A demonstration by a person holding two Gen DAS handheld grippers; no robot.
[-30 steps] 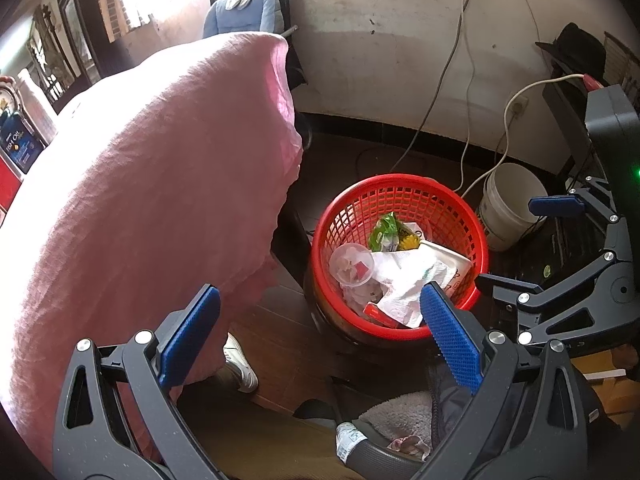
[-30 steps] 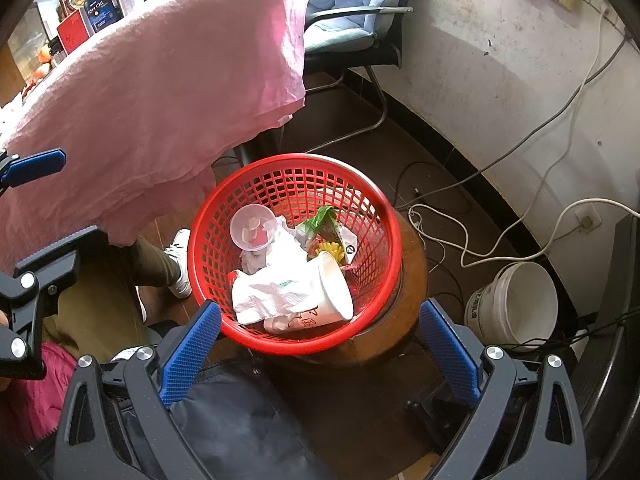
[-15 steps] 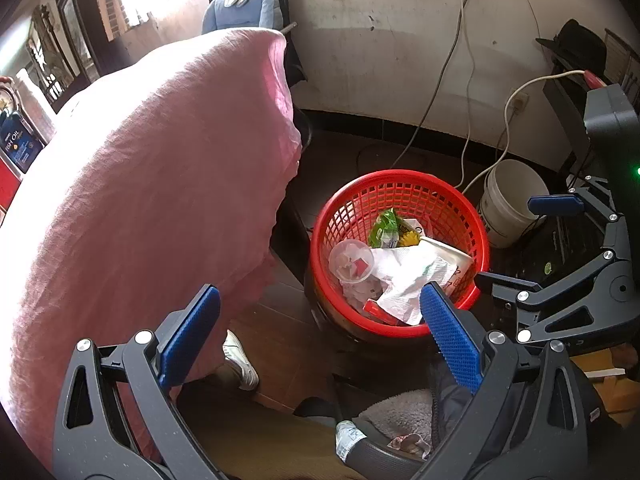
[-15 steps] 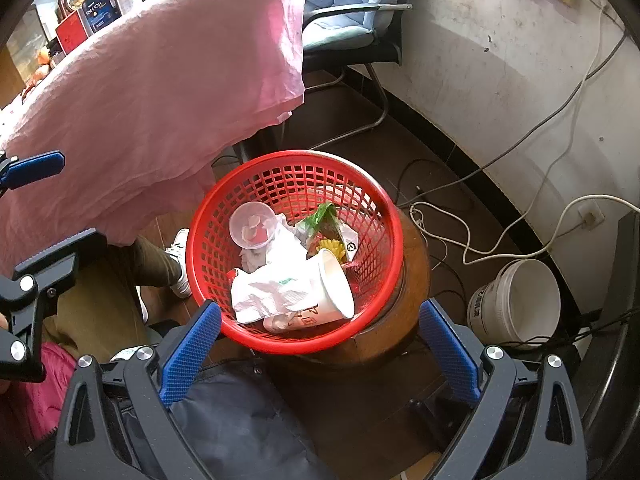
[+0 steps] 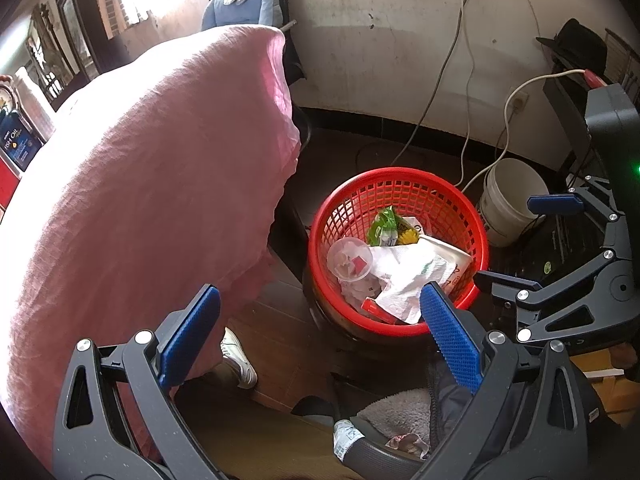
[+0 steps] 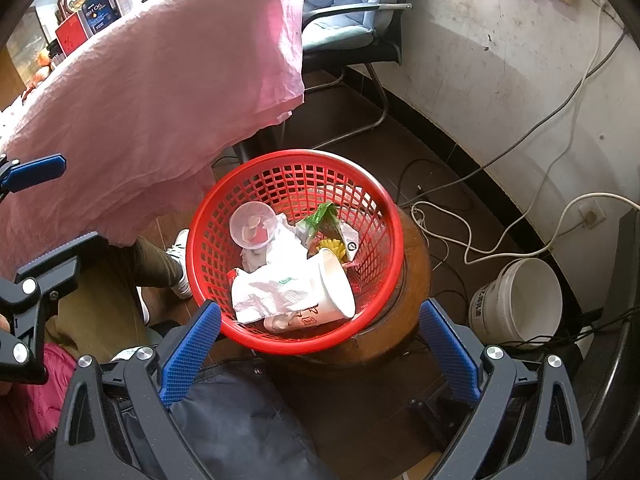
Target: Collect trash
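Both tools are empty and spread wide; the left tool (image 5: 320, 328) hangs above the floor with the red mesh basket (image 5: 400, 184) ahead of it and a little to its right, while the right tool (image 6: 320, 344) sits almost directly over the basket's near rim (image 6: 288, 342), its blue pads standing to either side of that rim without touching it; neither has hold of anything.

By my reckoning the gathering is largely done, since the rubbish I can see lies inside the basket; whether more is left elsewhere in the room I cannot tell; the next move would call either for a turn away toward any stray litter, or for a closing of the right tool on the basket's rim to carry it off, and that rim is thin and springy, so a firm square bite would be wanted.

Inside the basket, just ahead of the right tool, a white paper cup (image 6: 332, 284) lies on its side with its mouth upward and to the right; a crumpled white napkin (image 6: 264, 292) rests against it on the left; a clear plastic cup (image 6: 252, 225) with scraps in it lies farther in; a green wrapper (image 6: 320, 216) and a yellow scrap (image 6: 331, 246) sit beyond; the basket stands on a round wooden stool (image 6: 412, 264), beside the pink cloth (image 6: 160, 80) draping the surface to the left.
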